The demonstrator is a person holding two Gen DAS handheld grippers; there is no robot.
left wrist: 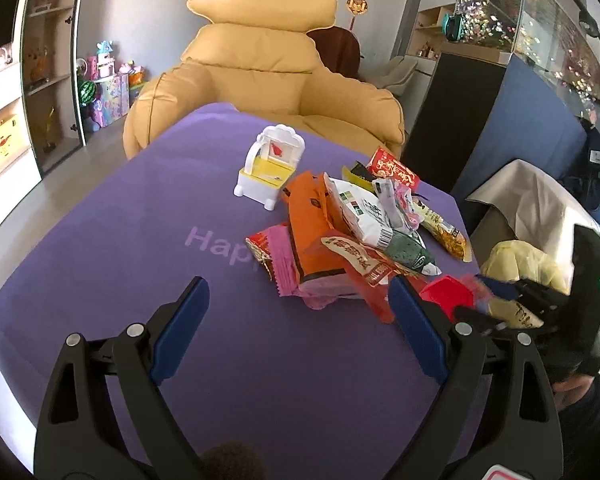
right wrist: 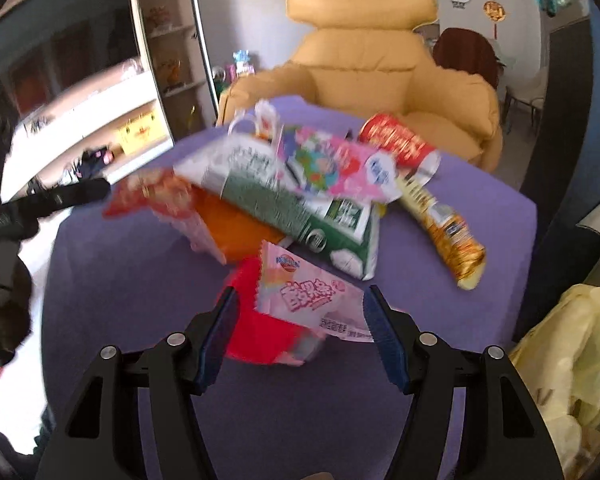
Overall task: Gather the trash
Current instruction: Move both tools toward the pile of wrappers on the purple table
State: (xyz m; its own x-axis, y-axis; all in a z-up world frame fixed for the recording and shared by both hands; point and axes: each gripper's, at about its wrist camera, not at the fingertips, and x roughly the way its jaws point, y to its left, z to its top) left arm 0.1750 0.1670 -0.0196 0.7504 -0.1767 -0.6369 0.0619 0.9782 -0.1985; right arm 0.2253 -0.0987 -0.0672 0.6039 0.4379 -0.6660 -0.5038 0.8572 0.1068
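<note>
"Hap", partly covered, on the purple tablecloth (left wrist: 140,216).

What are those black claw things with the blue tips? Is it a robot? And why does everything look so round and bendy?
It is not a robot. A person holds one gripper in each hand, and each carries a camera that looks along its two fingers. The lens is very wide, so it bends the picture.

One picture is from the left gripper, which is open and empty above the purple tablecloth. The other is from the right gripper, also open, with a pink snack wrapper between its fingers; I can't see it squeezing yet.

On the cloth lies a pile of snack wrappers and a white and yellow toy chair. Beside the table is a yellow bag, maybe for trash.
</note>
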